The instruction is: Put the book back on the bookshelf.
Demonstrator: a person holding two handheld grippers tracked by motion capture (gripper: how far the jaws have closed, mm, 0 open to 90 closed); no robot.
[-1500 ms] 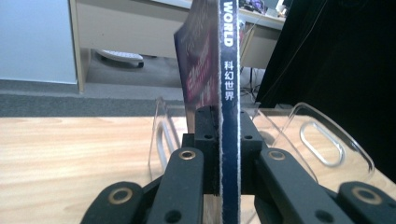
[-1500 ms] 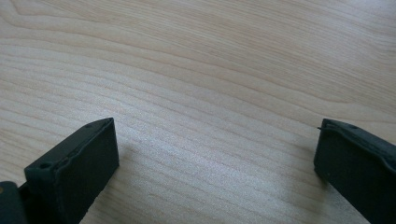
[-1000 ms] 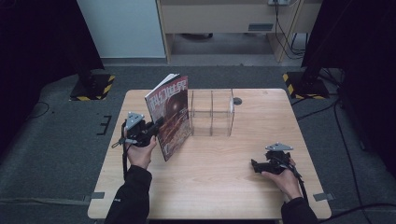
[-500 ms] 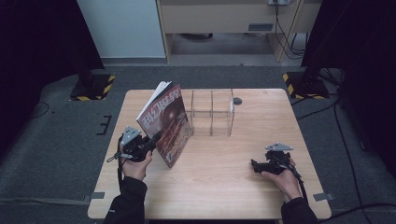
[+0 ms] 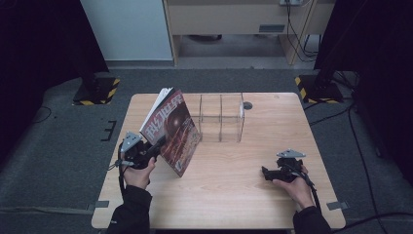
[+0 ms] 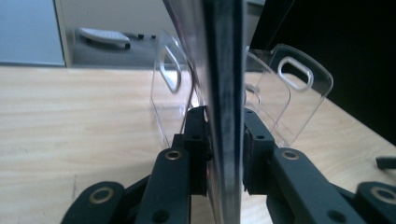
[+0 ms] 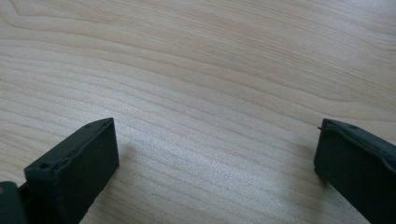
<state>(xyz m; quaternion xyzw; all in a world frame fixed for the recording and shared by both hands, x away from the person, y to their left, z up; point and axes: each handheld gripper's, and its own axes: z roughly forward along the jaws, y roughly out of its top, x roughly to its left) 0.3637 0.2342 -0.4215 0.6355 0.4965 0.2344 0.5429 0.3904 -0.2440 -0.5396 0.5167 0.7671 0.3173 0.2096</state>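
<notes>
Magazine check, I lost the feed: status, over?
Left gripper shut on magazine, held tilted beside clear rack. Right gripper open, idle over table. Nothing between magazine and rack.

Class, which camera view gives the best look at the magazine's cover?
The high view: the magazine stands tilted there with its red cover facing the camera, held by the left gripper. The left gripper view shows the magazine edge-on, clamped between the fingers. The right gripper view looks at bare table.

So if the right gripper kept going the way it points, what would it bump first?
Probably nothing: the right gripper points left over bare table. The magazine stands farther along, though depth is hard to judge.
</notes>
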